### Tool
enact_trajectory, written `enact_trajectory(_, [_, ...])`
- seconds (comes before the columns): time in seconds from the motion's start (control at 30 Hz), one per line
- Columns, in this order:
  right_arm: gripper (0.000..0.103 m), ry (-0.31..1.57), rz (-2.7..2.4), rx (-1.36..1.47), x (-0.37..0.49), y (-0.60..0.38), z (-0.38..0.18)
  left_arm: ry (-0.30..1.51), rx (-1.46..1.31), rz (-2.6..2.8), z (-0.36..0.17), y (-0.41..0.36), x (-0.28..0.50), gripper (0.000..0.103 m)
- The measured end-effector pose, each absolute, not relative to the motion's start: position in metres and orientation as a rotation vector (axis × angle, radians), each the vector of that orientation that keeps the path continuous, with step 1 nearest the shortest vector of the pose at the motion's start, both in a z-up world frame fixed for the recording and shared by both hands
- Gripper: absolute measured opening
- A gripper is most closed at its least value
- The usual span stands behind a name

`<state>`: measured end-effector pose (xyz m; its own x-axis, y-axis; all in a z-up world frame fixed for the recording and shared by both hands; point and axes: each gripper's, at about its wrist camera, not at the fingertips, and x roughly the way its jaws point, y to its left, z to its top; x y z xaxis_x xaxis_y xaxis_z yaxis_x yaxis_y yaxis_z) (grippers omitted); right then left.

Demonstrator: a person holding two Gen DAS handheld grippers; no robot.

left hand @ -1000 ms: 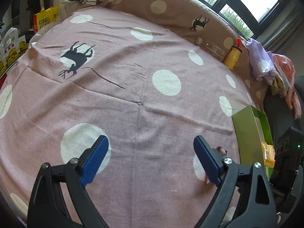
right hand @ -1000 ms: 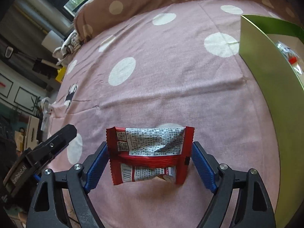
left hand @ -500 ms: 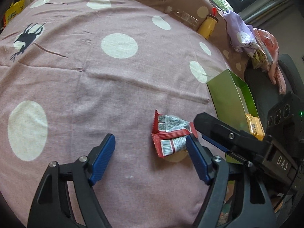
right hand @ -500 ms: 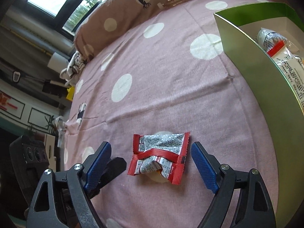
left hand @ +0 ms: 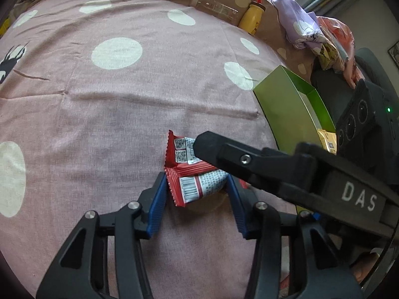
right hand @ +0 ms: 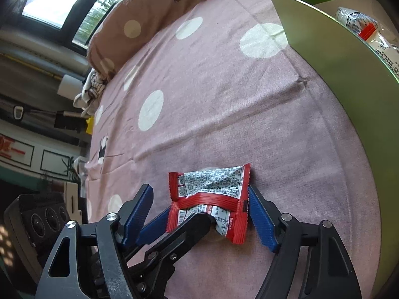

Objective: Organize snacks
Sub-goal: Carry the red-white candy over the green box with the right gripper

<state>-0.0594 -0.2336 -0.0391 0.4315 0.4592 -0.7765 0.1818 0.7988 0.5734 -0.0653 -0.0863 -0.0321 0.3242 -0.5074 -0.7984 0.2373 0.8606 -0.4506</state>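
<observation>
A red snack packet (left hand: 194, 174) with a white printed back lies crumpled on the pink dotted bedsheet (left hand: 124, 114). My left gripper (left hand: 195, 182) is closing, and its blue pads touch the packet's lower half on both sides. One black finger of my right gripper (left hand: 224, 154) crosses over the packet from the right. In the right wrist view the packet (right hand: 212, 186) sits between the closing jaws of my right gripper (right hand: 199, 191). The right pad meets its edge and the left pad stands clear. The left gripper's fingers (right hand: 154, 224) reach in from the lower left.
A green open box (left hand: 281, 99) stands on the sheet to the right, holding a yellow packet (left hand: 326, 139) and a white-and-red packet (right hand: 361, 25). A yellow bottle (left hand: 251, 18), a clear bottle (left hand: 214, 7) and a clothes pile (left hand: 306, 30) lie along the brown dotted pillow (right hand: 149, 12).
My left gripper swung right over the sheet to the packet and narrowed around it. The right gripper's jaws have narrowed, and both grippers now overlap at the packet.
</observation>
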Motion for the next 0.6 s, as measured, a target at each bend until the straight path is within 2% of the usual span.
enact_trajectory(0.1, [0.071, 1.097, 0.162, 0.66, -0.064, -0.238, -0.029, 1.083, -0.232, -0.502, -0.016, -0.093, -0.068, 0.042])
enact_trajectory(0.37, [0.07, 0.847, 0.205, 0.673, -0.091, -0.272, 0.039, 0.823, -0.119, -0.608, 0.047, -0.13, -0.088, 0.04])
enact_trajectory(0.6, [0.071, 0.71, 0.059, 0.68, -0.119, -0.327, 0.062, 0.782, -0.006, -0.741, 0.064, -0.194, -0.088, 0.04])
